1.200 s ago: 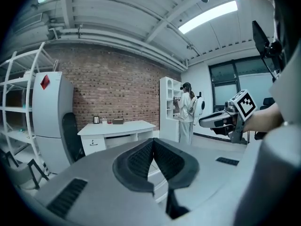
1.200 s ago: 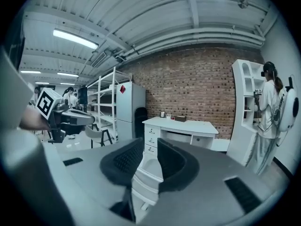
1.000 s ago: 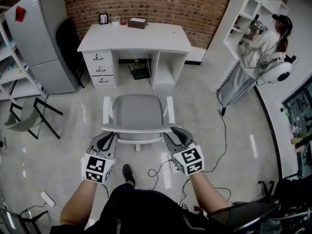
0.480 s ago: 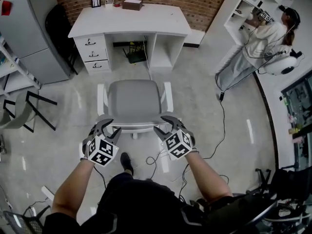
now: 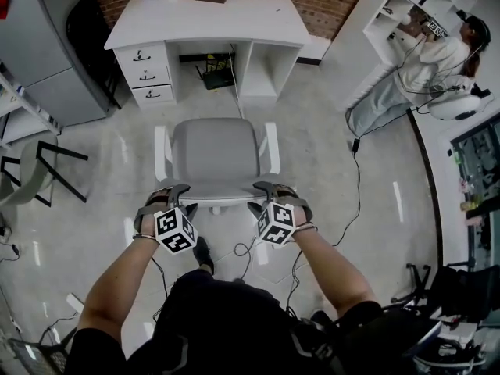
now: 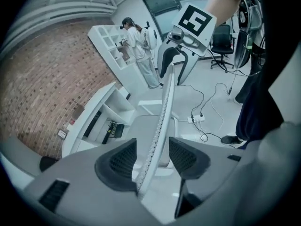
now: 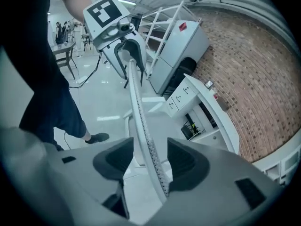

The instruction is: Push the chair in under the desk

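Both forearms reach toward 12 o'clock. The left gripper (image 5: 166,198) and right gripper (image 5: 276,196) point steeply down. Their jaws have just been opening, astride the chair back (image 5: 219,202).

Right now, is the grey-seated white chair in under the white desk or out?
Out: the chair stands apart from the desk, open floor between them.

Grey chair (image 5: 215,158) upright, facing white desk (image 5: 211,22), apart.
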`<act>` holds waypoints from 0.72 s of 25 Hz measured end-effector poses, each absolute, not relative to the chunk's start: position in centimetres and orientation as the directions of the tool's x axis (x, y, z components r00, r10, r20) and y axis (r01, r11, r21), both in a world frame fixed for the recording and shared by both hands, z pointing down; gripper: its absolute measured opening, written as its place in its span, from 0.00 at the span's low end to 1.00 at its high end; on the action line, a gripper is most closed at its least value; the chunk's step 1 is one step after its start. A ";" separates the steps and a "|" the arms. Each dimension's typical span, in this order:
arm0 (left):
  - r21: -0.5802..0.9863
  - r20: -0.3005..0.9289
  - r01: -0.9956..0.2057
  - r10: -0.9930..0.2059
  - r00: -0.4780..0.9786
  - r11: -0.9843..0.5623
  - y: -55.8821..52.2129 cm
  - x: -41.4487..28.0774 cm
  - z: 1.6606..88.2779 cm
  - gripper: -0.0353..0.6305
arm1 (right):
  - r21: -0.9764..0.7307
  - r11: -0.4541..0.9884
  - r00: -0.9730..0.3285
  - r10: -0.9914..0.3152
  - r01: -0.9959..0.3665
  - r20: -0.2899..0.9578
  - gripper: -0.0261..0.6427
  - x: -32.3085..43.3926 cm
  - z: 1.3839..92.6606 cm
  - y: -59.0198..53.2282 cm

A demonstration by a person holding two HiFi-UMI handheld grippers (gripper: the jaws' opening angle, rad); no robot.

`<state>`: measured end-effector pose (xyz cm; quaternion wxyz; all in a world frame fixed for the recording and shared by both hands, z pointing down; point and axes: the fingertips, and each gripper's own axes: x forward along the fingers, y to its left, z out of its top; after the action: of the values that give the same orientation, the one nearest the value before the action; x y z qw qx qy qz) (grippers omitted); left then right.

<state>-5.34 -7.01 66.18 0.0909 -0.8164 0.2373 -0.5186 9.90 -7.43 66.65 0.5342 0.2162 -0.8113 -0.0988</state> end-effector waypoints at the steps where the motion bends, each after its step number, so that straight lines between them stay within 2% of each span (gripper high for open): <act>1: -0.402 0.811 -0.264 -0.475 0.343 -0.877 -7.1 -5.3 66.7 0.38 | 0.398 0.889 -0.331 -0.454 -0.225 0.827 0.39 9.8 66.9 -7.6; 5: -0.423 0.840 -0.150 -0.449 0.304 -0.893 -7.1 -5.4 68.7 0.38 | 0.422 0.896 -0.288 -0.444 -0.140 0.848 0.36 9.8 68.2 -8.1; 8: -0.436 0.851 -0.098 -0.445 0.278 -0.895 -7.4 -5.5 69.3 0.37 | 0.403 0.902 -0.271 -0.431 -0.153 0.861 0.31 9.8 68.9 -8.6; 9: -0.447 0.852 -0.075 -0.450 0.266 -0.891 -7.5 -5.5 69.4 0.34 | 0.397 0.905 -0.266 -0.425 -0.155 0.865 0.31 9.8 69.2 -8.7; 11: -0.476 0.852 -0.016 -0.466 0.237 -0.879 -7.7 -5.7 69.6 0.20 | 0.387 0.910 -0.256 -0.413 -0.147 0.874 0.29 9.7 69.6 -8.8; 12: -0.485 0.853 0.006 -0.471 0.227 -0.875 -7.7 -5.8 69.8 0.18 | 0.383 0.913 -0.253 -0.407 -0.142 0.878 0.29 9.6 69.8 -8.8; 15: -0.486 0.856 0.026 -0.470 0.215 -0.874 -7.6 -5.9 70.1 0.15 | 0.382 0.917 -0.244 -0.400 -0.119 0.884 0.27 9.5 70.2 -8.7; 18: -0.455 0.876 0.027 -0.442 0.195 -0.890 -7.4 -5.9 70.4 0.14 | 0.396 0.916 -0.235 -0.401 -0.067 0.886 0.20 9.3 70.5 -8.5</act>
<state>-5.94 -7.44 70.44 0.1895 -0.7495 0.1383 -0.6190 9.31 -8.50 70.52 0.5996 0.1512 -0.7735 -0.1390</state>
